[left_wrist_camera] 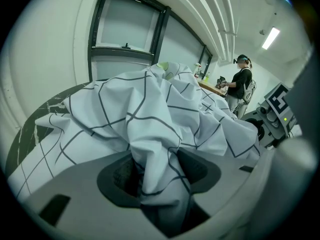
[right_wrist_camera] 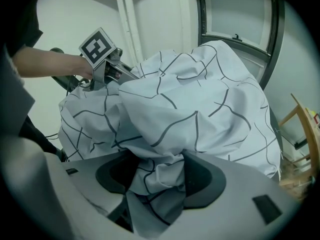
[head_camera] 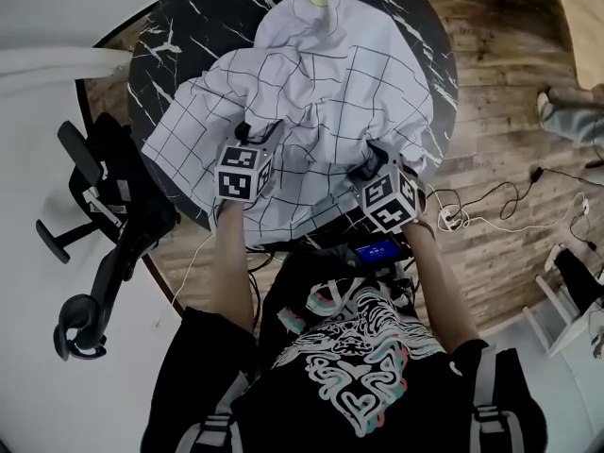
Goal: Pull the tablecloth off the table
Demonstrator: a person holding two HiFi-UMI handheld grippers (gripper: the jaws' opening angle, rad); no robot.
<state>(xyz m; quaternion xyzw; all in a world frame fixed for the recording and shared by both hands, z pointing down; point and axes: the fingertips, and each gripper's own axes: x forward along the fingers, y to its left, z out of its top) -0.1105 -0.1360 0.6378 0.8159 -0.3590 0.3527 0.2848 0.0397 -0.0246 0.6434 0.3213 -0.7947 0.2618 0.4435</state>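
The left gripper (left_wrist_camera: 156,174) and right gripper (right_wrist_camera: 156,176) are each gripping a bunched fold of tablecloth (head_camera: 321,92) in partly closed jaws. The round black desk (head_camera: 189,26) is carrying the crumpled, checked tablecloth.

We note tablecloth (head_camera: 311,111) heaped on table (head_camera: 189,26); office chair (head_camera: 118,210) left of table; cables (head_camera: 453,218) on floor (head_camera: 510,74), right.
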